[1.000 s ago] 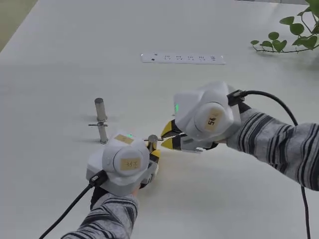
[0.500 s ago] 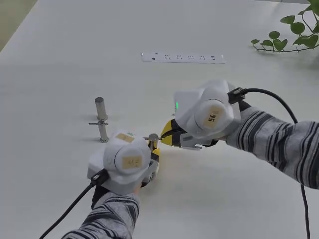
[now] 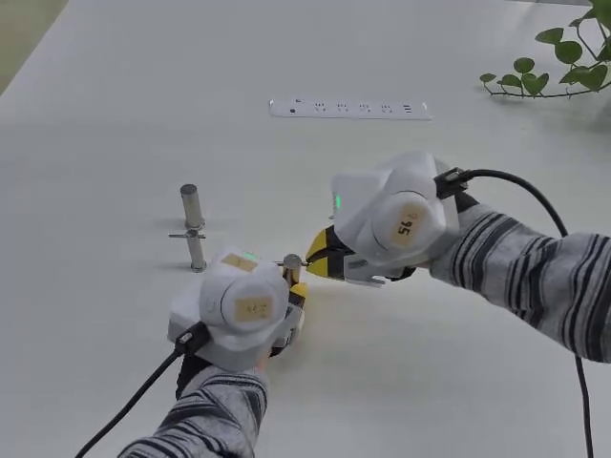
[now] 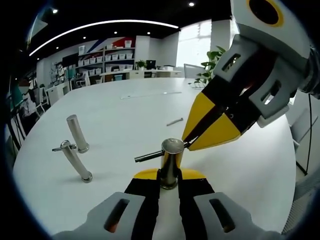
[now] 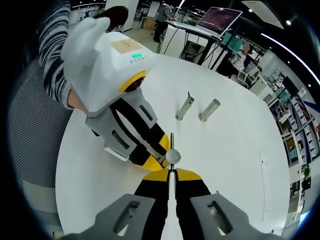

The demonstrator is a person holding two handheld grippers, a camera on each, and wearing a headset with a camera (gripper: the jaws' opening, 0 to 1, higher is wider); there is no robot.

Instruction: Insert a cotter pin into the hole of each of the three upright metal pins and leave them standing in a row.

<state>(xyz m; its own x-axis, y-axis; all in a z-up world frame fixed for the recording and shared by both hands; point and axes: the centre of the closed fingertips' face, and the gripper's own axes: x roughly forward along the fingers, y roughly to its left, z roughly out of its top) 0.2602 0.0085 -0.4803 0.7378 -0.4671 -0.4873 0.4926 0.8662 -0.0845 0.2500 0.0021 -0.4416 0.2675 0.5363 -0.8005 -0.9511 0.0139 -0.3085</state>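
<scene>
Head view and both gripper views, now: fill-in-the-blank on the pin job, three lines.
The left gripper clamps the near metal pin ___ the cotter pin crossing it. The right gripper holds that cotter pin, threaded through the pin's ___. Nearby ___ more metal pins stand free: a fitted pin and a bare pin.
Missing: below; hole; two.

Bright, even light on the white tabletop; shadows soft and short (a ceiling light strip glares); both gripper views bend at their edges.
</scene>
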